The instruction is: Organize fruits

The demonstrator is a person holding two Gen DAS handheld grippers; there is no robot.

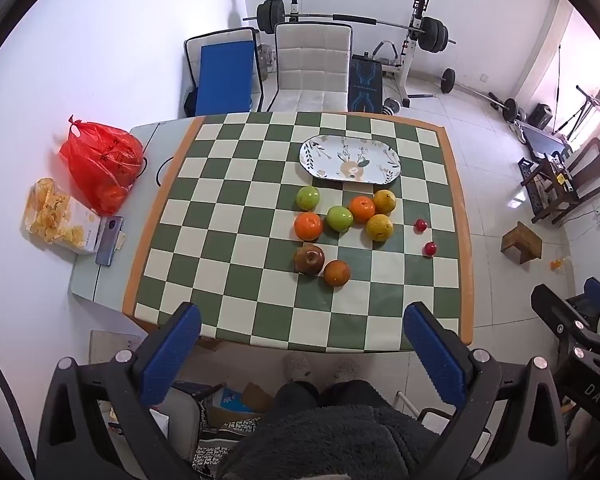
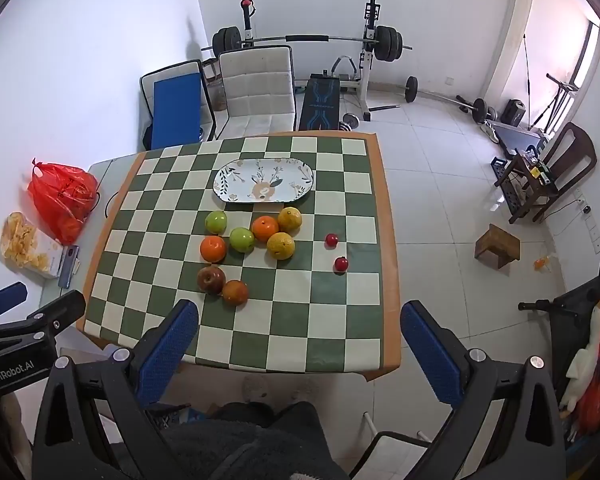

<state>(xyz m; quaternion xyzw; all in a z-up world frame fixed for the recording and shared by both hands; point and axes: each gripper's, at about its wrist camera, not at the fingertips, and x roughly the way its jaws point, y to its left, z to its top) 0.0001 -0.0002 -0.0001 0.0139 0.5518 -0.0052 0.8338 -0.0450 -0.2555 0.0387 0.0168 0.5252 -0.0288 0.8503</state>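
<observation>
Several fruits lie loose on the checkered tablecloth (image 1: 228, 216): two green apples (image 1: 308, 197) (image 2: 216, 221), oranges (image 1: 308, 226) (image 2: 213, 249), yellowish citrus (image 1: 379, 227) (image 2: 280, 245), a dark red apple (image 1: 309, 259) (image 2: 211, 279) and two small red fruits (image 1: 421, 225) (image 2: 331, 239). An empty oval floral plate (image 1: 350, 159) (image 2: 263, 181) sits beyond them. My left gripper (image 1: 302, 326) hangs high over the table's near edge, open and empty. My right gripper (image 2: 299, 324) is likewise open and empty, well short of the fruit.
A red plastic bag (image 1: 100, 160) (image 2: 62, 200), a chips packet (image 1: 58, 216) and a phone (image 1: 109, 240) lie on the table's left end. A white chair (image 1: 312, 66) stands behind the table, with gym equipment (image 1: 380, 24) further back. A person's lap (image 1: 320, 432) is below.
</observation>
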